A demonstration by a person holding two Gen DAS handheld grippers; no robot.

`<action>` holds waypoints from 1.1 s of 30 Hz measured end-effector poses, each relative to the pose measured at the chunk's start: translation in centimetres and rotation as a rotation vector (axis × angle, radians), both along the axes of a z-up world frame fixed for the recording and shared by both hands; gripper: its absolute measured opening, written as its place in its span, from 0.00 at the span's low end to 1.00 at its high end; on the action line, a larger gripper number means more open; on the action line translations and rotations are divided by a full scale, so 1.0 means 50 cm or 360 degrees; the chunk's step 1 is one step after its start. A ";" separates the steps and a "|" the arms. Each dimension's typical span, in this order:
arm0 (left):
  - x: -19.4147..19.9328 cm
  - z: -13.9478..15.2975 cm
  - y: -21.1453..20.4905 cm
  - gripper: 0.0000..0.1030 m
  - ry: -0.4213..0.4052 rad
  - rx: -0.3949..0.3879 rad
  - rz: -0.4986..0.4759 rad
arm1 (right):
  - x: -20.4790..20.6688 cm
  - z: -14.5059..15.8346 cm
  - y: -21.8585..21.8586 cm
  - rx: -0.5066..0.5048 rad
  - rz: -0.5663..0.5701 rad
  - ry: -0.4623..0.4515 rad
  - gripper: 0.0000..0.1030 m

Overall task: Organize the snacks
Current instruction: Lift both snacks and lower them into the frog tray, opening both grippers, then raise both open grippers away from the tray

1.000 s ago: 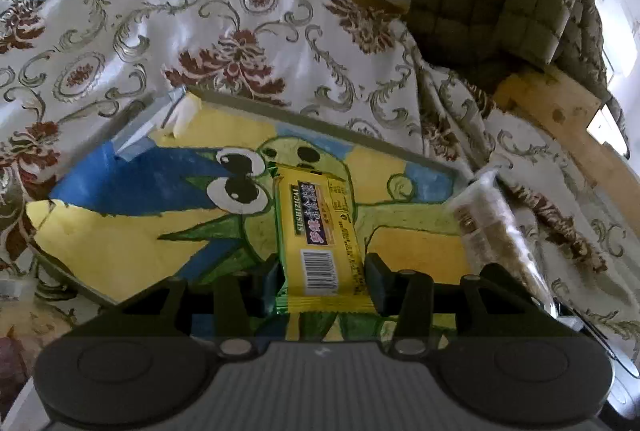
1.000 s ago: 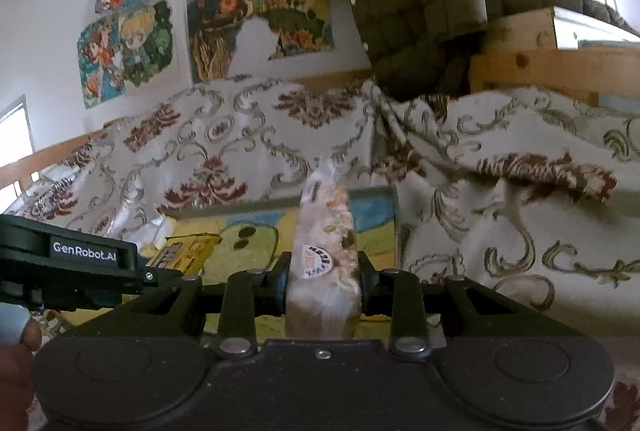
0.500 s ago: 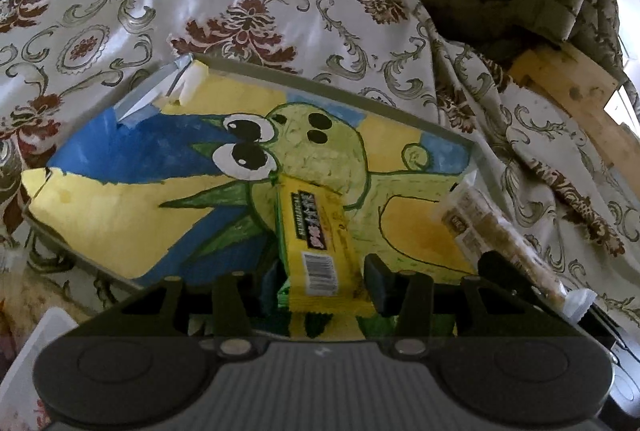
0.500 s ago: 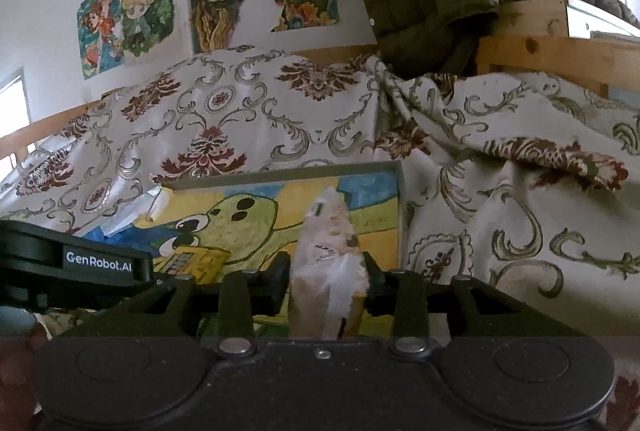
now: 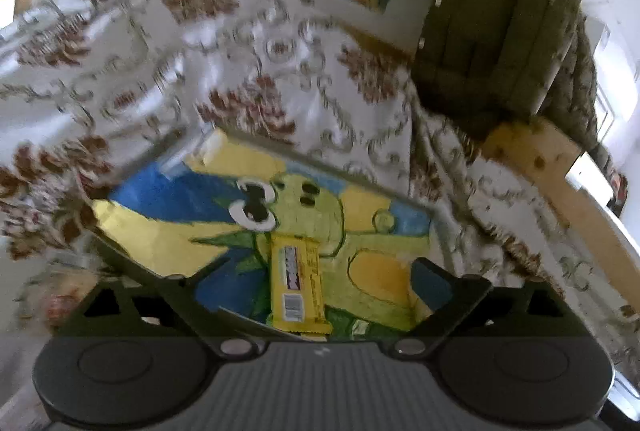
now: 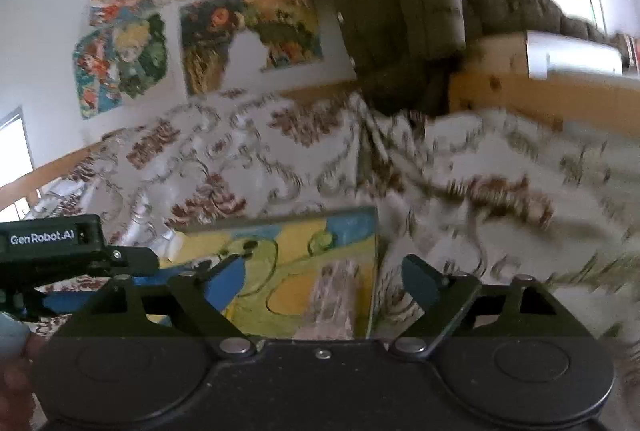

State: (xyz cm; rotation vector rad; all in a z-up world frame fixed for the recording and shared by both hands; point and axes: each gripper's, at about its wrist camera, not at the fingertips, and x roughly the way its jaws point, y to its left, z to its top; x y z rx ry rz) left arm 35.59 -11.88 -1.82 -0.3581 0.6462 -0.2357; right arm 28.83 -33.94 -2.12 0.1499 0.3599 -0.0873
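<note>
Presently both grippers stand spread wide, gripping nothing: the left gripper [image 5: 302, 277] over the yellow snack bar [image 5: 298, 285], which lies flat on the painted board [image 5: 160, 235]. The right gripper [image 6: 320, 277] hangs over a blurred clear-wrapped snack [image 6: 334, 297] near the board's right edge, on the floral bedspread [image 6: 240, 159].

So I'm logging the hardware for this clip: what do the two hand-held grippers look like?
Both are matte black. The left hand-held gripper has a ribbed grey body with two round discs, silver pivot screws and dark blue finger pads. The right hand-held gripper has a smooth black body and blue pads. White "GenRobot.AI" lettering marks the left one's side.
</note>
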 end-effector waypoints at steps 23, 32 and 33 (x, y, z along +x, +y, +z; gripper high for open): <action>-0.456 0.073 0.164 1.00 -0.0350 0.0341 0.0300 | -0.393 0.098 0.144 -0.0066 -0.0035 -0.0095 0.99; -0.556 0.041 0.194 1.00 -0.0351 0.0487 0.0241 | -0.480 0.064 0.205 -0.0148 -0.0037 0.0025 0.99; -0.561 0.037 0.196 1.00 -0.0349 0.0500 0.0236 | -0.486 0.058 0.211 -0.0159 -0.0033 0.0044 0.99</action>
